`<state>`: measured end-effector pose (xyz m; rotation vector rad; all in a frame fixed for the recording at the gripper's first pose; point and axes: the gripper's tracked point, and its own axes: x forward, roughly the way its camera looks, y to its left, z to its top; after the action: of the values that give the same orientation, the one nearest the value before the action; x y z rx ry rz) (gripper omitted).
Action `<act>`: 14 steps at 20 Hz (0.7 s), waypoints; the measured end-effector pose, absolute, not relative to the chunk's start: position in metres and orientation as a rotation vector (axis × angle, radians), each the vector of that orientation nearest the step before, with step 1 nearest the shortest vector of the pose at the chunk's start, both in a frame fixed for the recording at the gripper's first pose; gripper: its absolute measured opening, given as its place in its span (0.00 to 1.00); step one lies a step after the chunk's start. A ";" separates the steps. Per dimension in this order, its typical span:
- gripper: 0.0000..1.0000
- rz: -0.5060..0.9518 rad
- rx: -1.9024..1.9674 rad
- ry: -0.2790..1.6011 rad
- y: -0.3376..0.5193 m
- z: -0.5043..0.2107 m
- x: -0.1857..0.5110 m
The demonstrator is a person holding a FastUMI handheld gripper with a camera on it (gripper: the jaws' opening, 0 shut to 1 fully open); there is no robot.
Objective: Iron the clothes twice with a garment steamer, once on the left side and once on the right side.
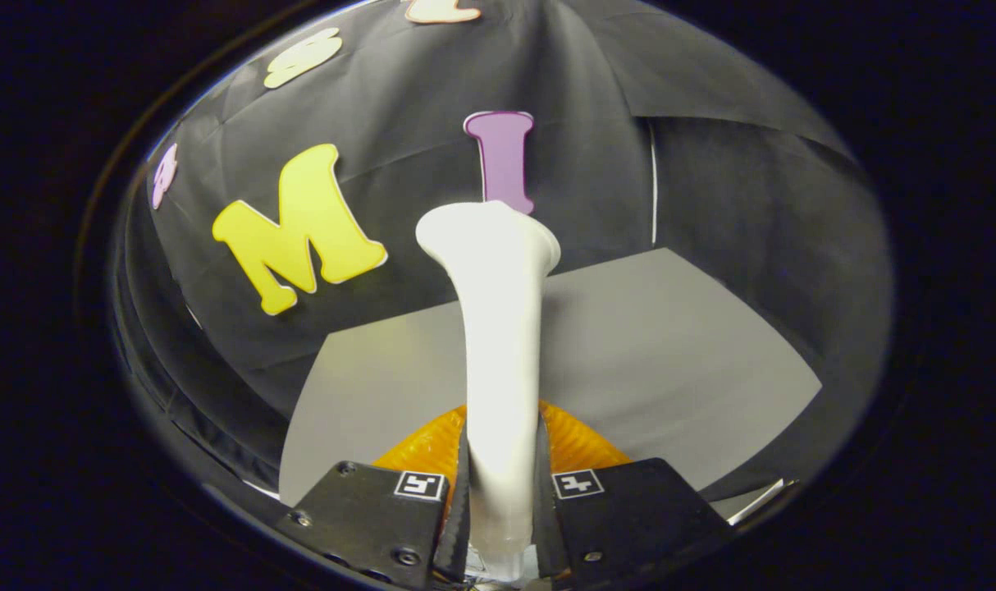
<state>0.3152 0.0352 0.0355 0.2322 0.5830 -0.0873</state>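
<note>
Our tongs pinch the white steamer by its handle, its head raised above the grey tabletop. An orange thing (perhaps the clothes) lies just beneath. We should lower the head slowly and keep each pass straight.

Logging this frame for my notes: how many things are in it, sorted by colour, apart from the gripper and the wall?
White: 1, steamer, clamped between the gripper fingers
Orange: 1, ribbed thing behind the steamer
Grey: 1, table
Total: 3
</note>
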 end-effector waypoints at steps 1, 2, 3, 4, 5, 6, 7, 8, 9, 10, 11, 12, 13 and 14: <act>0.34 -0.081 0.251 0.564 0.037 0.042 0.310; 0.34 -0.071 0.271 0.547 0.040 0.048 0.305; 0.34 -0.064 0.279 0.532 0.044 0.054 0.299; 0.34 -0.063 0.270 0.515 0.047 0.059 0.294; 0.34 -0.056 0.258 0.498 0.052 0.063 0.289; 0.34 -0.043 0.257 0.484 0.059 0.068 0.282; 0.34 -0.030 0.255 0.472 0.065 0.072 0.276; 0.34 -0.023 0.249 0.463 0.071 0.076 0.268; 0.34 -0.014 0.239 0.456 0.079 0.077 0.259; 0.34 -0.002 0.240 0.444 0.088 0.080 0.251; 0.34 0.012 0.239 0.433 0.098 0.084 0.242; 0.34 0.022 0.235 0.420 0.106 0.086 0.234; 0.34 0.028 0.228 0.405 0.113 0.091 0.227; 0.34 0.033 0.222 0.385 0.121 0.096 0.223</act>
<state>0.2231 0.1206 0.0960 0.2220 0.3848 0.0330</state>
